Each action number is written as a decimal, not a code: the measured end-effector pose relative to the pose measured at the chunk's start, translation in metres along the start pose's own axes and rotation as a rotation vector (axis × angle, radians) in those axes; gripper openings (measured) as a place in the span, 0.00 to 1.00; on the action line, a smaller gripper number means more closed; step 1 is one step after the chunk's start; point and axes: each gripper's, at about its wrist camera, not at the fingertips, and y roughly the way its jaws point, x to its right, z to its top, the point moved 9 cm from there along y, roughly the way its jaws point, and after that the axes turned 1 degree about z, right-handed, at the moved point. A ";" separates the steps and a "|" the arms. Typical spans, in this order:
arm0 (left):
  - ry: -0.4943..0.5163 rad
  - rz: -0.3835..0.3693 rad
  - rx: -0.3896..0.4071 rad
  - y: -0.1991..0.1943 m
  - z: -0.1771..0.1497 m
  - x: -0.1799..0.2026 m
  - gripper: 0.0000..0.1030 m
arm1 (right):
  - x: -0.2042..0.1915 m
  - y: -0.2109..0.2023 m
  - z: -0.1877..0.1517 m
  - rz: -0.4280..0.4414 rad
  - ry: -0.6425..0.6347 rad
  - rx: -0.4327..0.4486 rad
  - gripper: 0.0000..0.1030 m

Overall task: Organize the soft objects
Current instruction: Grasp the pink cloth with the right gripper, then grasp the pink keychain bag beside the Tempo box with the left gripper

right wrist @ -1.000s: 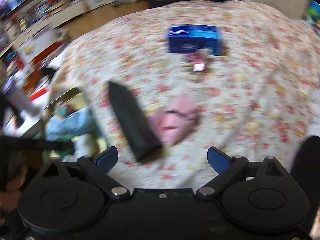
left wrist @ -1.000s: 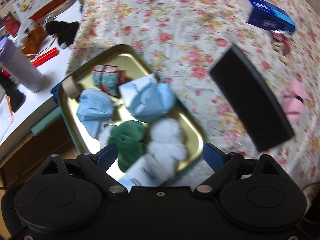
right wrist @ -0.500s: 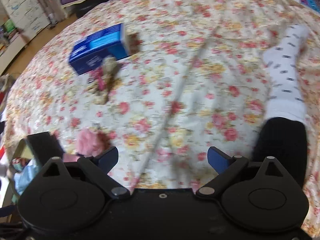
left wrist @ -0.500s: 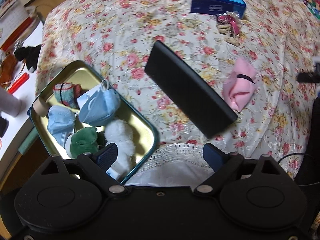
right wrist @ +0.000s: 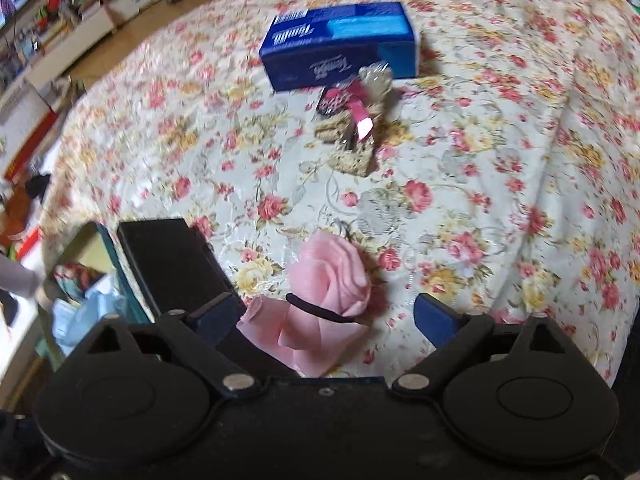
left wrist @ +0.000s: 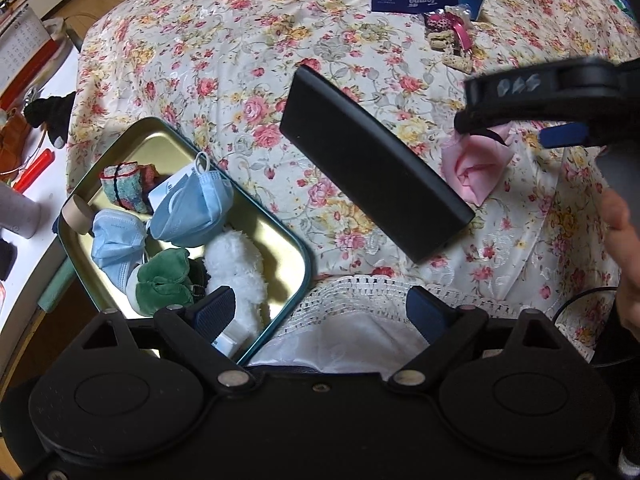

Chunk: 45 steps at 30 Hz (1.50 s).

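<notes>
A gold metal tray (left wrist: pixel 276 236) at the bed's left edge holds blue face masks (left wrist: pixel 188 208), a green plush (left wrist: pixel 164 276), a white fluffy piece (left wrist: pixel 236 264) and a folded checked cloth (left wrist: pixel 120 184). A pink cloth with a black band (right wrist: pixel 328 300) lies on the floral bedspread; it also shows in the left wrist view (left wrist: pixel 476 168). My right gripper (right wrist: pixel 328 320) is open, just above the pink cloth, its fingers either side of it. My left gripper (left wrist: pixel 320 312) is open and empty above the tray's near corner and the lace edge.
A long black case (left wrist: pixel 372 188) lies between tray and pink cloth. A blue tissue box (right wrist: pixel 340 44) and a small wrapped packet with a pink ribbon (right wrist: pixel 352 124) lie further back. A white side table (left wrist: pixel 36 168) with clutter stands left of the tray.
My right gripper has swung back from the far right of the bed and come down over the pink cloth. My left gripper has drifted slightly left, staying open over the tray corner.
</notes>
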 end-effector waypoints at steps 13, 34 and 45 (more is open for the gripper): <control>0.067 0.009 0.051 -0.017 0.042 0.022 0.87 | 0.050 -0.001 0.010 -0.030 0.028 -0.022 0.26; 0.077 0.050 0.046 0.085 0.225 0.141 0.87 | 0.169 -0.011 0.017 -0.034 0.256 0.055 0.28; 0.007 -0.004 0.042 0.125 0.247 0.148 0.50 | 0.181 -0.015 0.019 -0.017 0.287 0.083 0.28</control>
